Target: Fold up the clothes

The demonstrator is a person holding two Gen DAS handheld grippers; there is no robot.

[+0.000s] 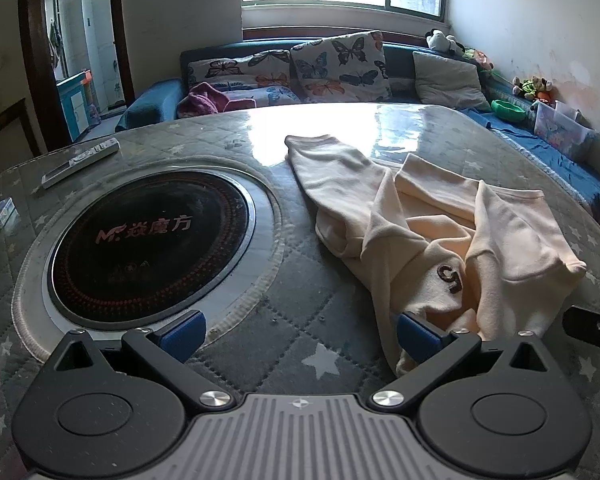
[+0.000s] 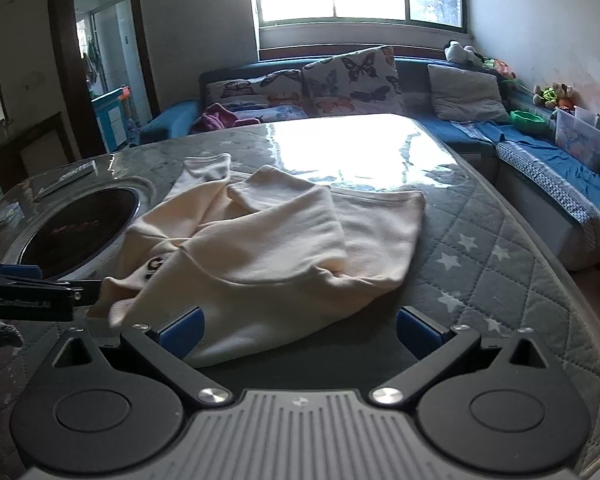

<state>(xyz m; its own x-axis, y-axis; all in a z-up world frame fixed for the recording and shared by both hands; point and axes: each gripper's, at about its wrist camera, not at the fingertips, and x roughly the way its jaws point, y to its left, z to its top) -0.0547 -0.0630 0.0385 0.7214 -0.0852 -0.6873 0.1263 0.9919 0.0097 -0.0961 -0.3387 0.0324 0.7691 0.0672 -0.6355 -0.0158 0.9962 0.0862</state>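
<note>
cream sweater [image 1: 440, 236] lies crumpled on the quilted table [image 1: 284, 304], long axis running away from you toward the window. your left gripper [image 1: 298, 330] sits wide open, sweater to its right; your right gripper [image 2: 298, 330], also spread and empty, nearly straddles the near hem, so it looks closer.

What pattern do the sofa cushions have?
Butterflies on the two cushions, clearest in the left wrist view.

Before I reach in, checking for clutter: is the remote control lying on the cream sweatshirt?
No: the remote control lies on the table cover beyond the round cooktop, apart from the cream sweatshirt.
</note>
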